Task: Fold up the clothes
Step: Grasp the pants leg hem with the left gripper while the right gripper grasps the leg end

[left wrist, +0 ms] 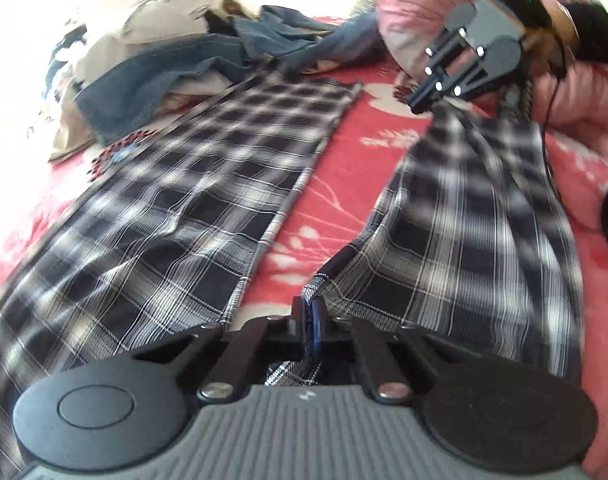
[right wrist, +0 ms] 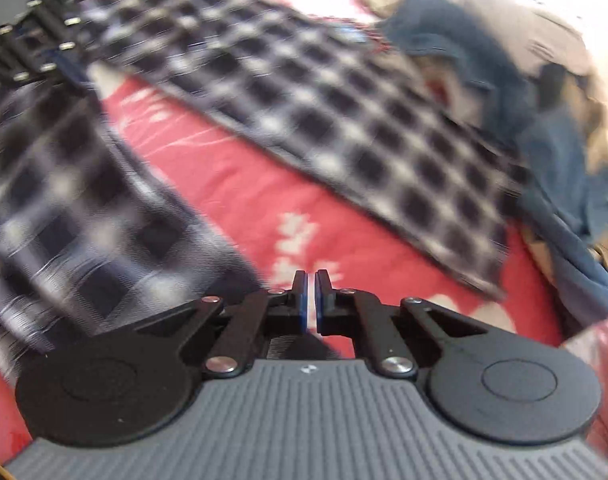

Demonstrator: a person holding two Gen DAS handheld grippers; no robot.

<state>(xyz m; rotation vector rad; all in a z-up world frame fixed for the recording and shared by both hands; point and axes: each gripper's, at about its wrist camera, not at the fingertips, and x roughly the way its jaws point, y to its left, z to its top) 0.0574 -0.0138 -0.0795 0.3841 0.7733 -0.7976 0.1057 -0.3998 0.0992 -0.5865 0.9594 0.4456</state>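
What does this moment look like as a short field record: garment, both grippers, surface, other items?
garment: plaid trousers, legs spread apart
left gripper: fingers shut on the trousers' inner edge near the crotch
right gripper: shut on the end of the raised right leg
surface: red floral bedspread
other items: pile of clothes beyond the trousers; pink quilt
image quality: motion blur in both views

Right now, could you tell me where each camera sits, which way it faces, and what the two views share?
Left wrist: on the left gripper, looking along the plaid trousers towards the clothes pile; its fingers pinch the plaid cloth, and the right gripper shows at the far leg end.
Right wrist: on the right gripper, fingers nearly closed, cloth behind them; it looks back across the red bedspread; the left gripper shows top left.
Shared: trousers, bedspread, clothes pile and each other's gripper.
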